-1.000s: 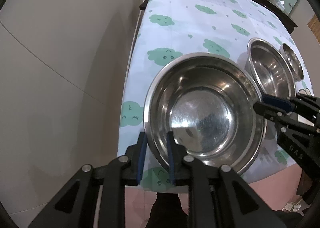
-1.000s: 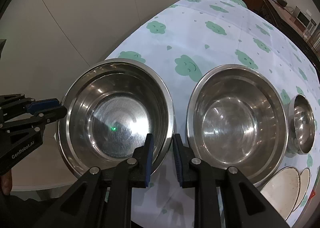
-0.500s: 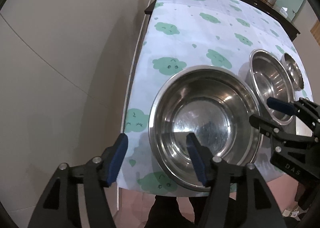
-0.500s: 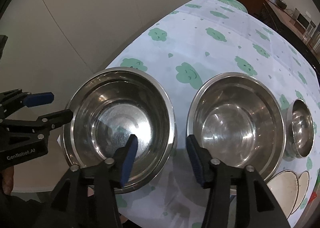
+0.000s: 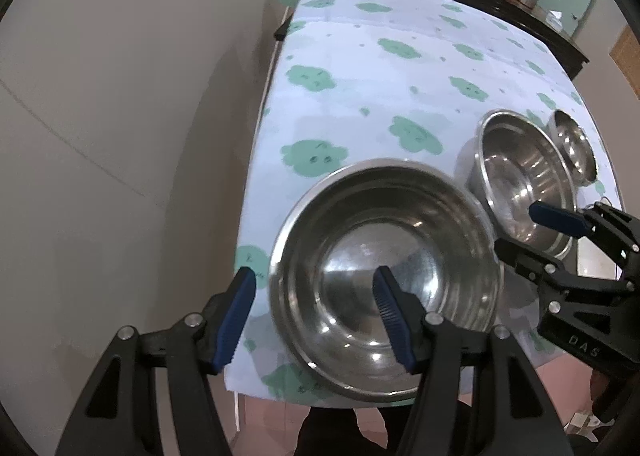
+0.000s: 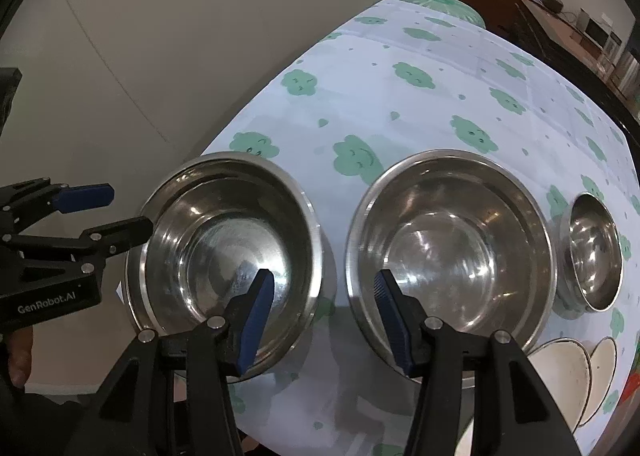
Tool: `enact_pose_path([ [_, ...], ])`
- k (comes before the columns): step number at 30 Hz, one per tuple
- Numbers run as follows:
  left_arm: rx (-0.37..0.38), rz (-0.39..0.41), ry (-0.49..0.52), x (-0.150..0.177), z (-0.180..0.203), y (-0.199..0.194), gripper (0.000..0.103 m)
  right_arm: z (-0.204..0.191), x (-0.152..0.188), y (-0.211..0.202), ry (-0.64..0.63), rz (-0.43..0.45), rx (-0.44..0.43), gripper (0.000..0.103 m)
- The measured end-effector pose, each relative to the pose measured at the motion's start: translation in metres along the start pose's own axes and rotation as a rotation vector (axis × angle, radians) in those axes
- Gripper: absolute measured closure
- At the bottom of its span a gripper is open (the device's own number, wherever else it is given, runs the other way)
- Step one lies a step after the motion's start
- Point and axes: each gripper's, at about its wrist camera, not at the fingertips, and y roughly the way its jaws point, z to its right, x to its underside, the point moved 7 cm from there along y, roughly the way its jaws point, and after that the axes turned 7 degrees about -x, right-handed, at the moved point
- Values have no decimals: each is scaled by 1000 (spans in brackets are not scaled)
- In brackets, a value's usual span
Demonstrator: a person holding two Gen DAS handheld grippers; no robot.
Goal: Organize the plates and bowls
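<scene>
I have both grippers standing apart over the near end of the bench (image 6: 440,95), and neither is clamped on anything. The left gripper (image 5: 316,316) straddles the near-left rim of the big steel bowl (image 5: 384,272) with its pads clear of the metal; the right gripper (image 6: 324,320) hangs over the gap between that bowl and the middle bowl (image 6: 448,252). Their jaws have just been opening, and from the look of it I have let go of the big bowl so it sits flat on the cloth by the bench's near corner.

The placing makes sense to me as a row by size: the big bowl on the left, the middle bowl just beside it but not touching, then the small bowl (image 6: 592,252) close against the middle one's far side. Two pale plates (image 6: 568,376) overlap at the lower right edge of the right view, near the middle bowl; I think a red patterned item sits past them, though the lens edge is too warped to be sure.

The big bowl's near rim comes close to the bench edge, so I judge a nudge inward would be safer. Next I expect to nest the bowls or gather the plates, gripping each by the rim
</scene>
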Motion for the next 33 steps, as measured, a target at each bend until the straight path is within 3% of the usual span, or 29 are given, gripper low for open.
enact_pose_path([
  [19, 67, 59, 136, -53, 83, -17, 42, 82, 9, -30, 140, 48, 76, 48],
  [33, 66, 34, 201, -77, 134, 1, 42, 146, 18, -37, 230, 49, 124, 48],
])
